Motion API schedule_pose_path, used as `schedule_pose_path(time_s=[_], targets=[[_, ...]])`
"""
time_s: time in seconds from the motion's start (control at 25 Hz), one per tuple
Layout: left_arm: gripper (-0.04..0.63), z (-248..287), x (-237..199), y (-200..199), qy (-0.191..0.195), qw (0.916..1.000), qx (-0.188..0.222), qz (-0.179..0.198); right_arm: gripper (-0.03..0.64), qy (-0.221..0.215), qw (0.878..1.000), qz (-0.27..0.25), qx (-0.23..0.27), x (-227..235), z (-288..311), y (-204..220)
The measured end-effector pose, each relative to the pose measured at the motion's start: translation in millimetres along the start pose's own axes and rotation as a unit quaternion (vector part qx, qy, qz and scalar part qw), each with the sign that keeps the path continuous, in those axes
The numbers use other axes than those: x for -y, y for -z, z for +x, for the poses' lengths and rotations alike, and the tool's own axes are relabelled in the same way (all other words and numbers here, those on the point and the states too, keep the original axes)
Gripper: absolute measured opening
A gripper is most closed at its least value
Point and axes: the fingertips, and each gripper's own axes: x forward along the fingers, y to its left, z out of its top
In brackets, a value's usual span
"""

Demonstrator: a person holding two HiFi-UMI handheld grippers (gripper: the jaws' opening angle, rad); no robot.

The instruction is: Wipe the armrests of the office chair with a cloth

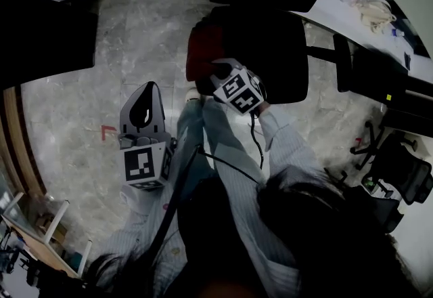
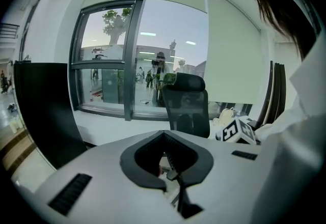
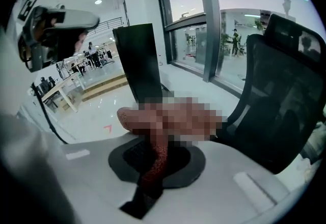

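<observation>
The right gripper (image 1: pixel 215 76) was reached forward to the office chair (image 1: pixel 264 53), its jaws clamped on a red cloth (image 1: pixel 198 53). In the right gripper view a strip of that cloth ran down between the closed pads, with the rest bunched in front of the tips. Gripping it by one fold probably left a loose wad free to drag over a surface. In the head view the cloth lay against the chair's left edge, the side nearest the person. The chair was too dark there to tell whether the cloth touched an armrest or the seat. An armrest (image 1: pixel 342 59) stood out on the chair's far right side, well apart from the cloth and apparently not yet reached. The left gripper (image 1: pixel 143 97) hung back from the chair, low beside the person's leg over the marble floor (image 1: pixel 135 39). Its jaws were drawn together with nothing between them, and it seemed parked out of the way since one tool could do the wiping. The task looked to be at or near its first contact.
</observation>
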Motion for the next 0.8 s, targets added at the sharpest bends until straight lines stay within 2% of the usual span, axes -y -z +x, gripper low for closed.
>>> schedule_pose_path(time_s=[0.08,0.24,0.36,0.48,0.8], targets=[[0.003,-6,-9,6,-0.013,0.9999,-0.002,-0.004,0.028,0.014,1.000,0.012,0.008,30,14,-17],[0.003,-18,-37,13,-0.044,0.9990,-0.007,-0.012,0.028,0.057,0.996,0.070,0.017,91,40,-50],[0.003,-24,-50,12,-0.055,0.9984,-0.005,-0.014,0.028,0.065,0.992,0.108,0.012,108,49,-62],[0.003,-26,-55,11,-0.054,0.9984,-0.001,-0.015,0.028,0.060,0.993,0.097,0.002,92,46,-58],[0.003,-17,-40,-4,-0.022,0.9997,0.011,-0.004,0.028,-0.007,0.996,0.089,-0.004,-10,1,-2]])
